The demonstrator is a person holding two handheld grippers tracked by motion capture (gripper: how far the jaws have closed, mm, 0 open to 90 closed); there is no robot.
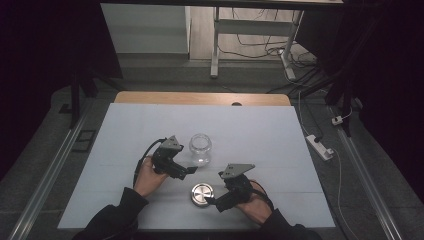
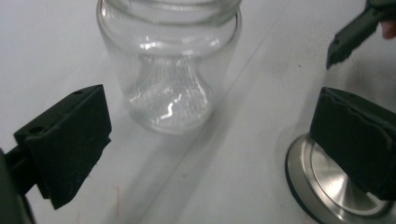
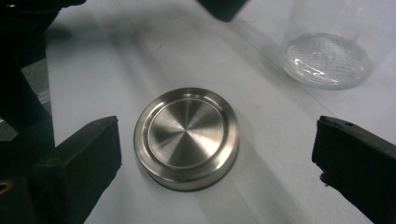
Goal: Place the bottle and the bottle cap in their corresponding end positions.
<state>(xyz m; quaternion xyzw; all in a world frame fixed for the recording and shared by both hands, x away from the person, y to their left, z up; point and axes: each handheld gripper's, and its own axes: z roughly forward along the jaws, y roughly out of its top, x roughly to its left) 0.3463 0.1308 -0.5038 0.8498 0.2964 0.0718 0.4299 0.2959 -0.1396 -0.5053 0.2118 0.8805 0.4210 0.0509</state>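
An empty clear glass jar (image 1: 200, 148) stands upright and lidless on the white board (image 1: 260, 130). Its round brushed-metal lid (image 1: 201, 194) lies flat nearer the person. My left gripper (image 1: 190, 171) is just left of the gap between jar and lid, jaws open and empty. In the left gripper view the jar (image 2: 170, 70) stands ahead of the left gripper (image 2: 210, 144), and the lid (image 2: 322, 186) is partly hidden behind one jaw. My right gripper (image 1: 212, 202) is at the lid's right edge. In the right gripper view the lid (image 3: 187, 137) lies between the open jaws of the right gripper (image 3: 217, 163), untouched, with the jar (image 3: 327, 56) beyond.
The white board covers a wooden table whose far edge (image 1: 200, 98) shows. A power strip (image 1: 320, 146) and cables lie on the floor to the right. A desk frame (image 1: 215, 45) stands behind the table. The board is bare to the far left and right.
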